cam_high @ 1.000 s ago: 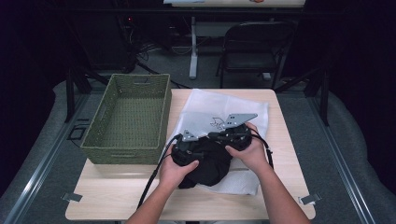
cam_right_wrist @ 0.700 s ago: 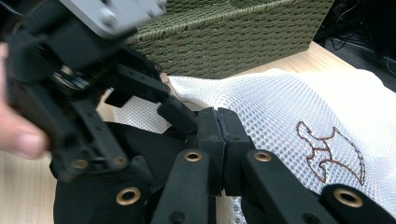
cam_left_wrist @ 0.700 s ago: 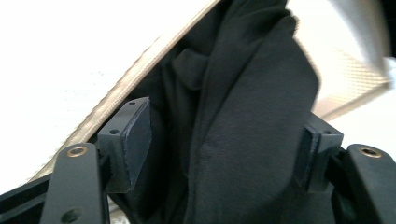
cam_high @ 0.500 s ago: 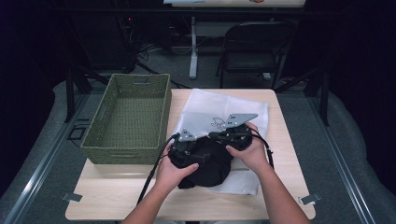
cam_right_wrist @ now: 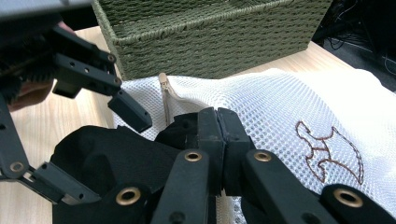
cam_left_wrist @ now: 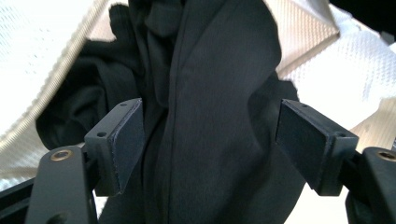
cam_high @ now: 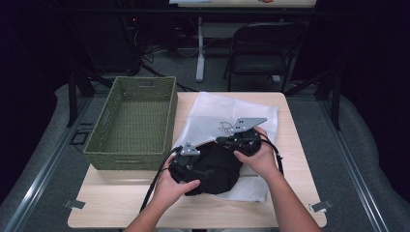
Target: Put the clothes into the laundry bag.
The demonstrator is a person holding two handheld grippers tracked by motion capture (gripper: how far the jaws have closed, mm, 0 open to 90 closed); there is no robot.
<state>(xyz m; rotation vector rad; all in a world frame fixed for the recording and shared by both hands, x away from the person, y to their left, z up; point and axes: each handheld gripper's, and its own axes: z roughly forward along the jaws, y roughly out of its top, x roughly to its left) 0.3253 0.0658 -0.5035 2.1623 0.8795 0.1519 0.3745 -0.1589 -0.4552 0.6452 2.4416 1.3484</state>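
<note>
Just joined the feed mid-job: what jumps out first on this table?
A black garment bunched on a white mesh bag near the table's front, both grippers at it. The right gripper is shut on the cloth; the left gripper has just been opening, cloth between its jaws. A green basket stands left.

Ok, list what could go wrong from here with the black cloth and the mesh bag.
1. The left gripper has just been opening; its pads stand apart from the black cloth between them, so that side may sag out of the mesh bag.
2. The right gripper is shut at the bag's zipper edge; it may pinch mesh with the cloth and drag the bag.
3. The bag lies loose on the table and could slide.
</note>
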